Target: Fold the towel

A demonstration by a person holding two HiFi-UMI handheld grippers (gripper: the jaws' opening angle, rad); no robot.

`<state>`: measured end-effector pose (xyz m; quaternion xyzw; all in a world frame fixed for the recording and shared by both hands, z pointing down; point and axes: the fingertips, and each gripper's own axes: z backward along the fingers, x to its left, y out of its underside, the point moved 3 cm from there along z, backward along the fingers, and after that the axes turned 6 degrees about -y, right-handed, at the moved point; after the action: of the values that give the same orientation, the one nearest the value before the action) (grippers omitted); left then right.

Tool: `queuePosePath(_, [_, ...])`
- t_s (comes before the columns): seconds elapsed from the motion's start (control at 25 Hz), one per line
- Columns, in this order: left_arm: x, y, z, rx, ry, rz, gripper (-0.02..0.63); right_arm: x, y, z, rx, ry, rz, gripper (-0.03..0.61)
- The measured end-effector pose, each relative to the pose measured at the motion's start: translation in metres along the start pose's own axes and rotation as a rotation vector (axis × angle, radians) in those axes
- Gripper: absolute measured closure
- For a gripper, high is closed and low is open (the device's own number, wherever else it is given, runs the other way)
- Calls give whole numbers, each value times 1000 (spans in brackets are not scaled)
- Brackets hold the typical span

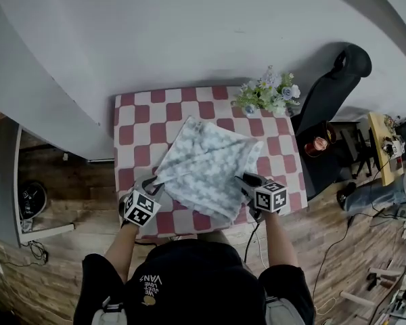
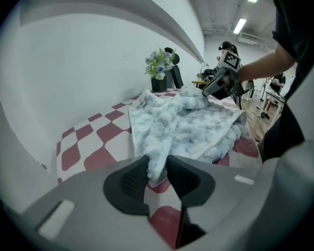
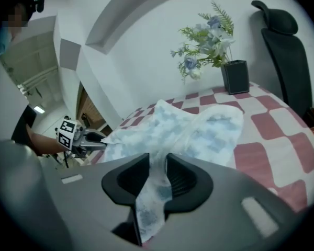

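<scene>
Towel soft, light, floppy, plush pile, likely no slip. Left gripper clamped on one near corner, right gripper on other, by table front edge. Corners look like best hold.

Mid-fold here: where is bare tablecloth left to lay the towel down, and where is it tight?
Bare checks: the table left side, between towel and edge, and the right side nearer than the flower vase. Crowded: the far right corner, by the vase, and the near edge, where left gripper and right gripper pinch the towel.
</scene>
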<state>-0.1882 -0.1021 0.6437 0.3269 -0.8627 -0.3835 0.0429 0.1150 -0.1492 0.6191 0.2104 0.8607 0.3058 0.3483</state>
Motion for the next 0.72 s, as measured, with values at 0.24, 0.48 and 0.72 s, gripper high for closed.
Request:
queuePosePath(0.24, [-3, 3, 4, -6, 34, 89, 561, 22, -59, -5, -118, -258, -89, 555])
queuePosePath(0.48, [-2, 7, 15, 3, 38, 195, 577, 32, -138, -42, -246, -364, -168, 561])
queuePosePath(0.72, [-1, 17, 22, 32, 55, 302, 580, 24, -183, -96, -303, -357, -270, 565])
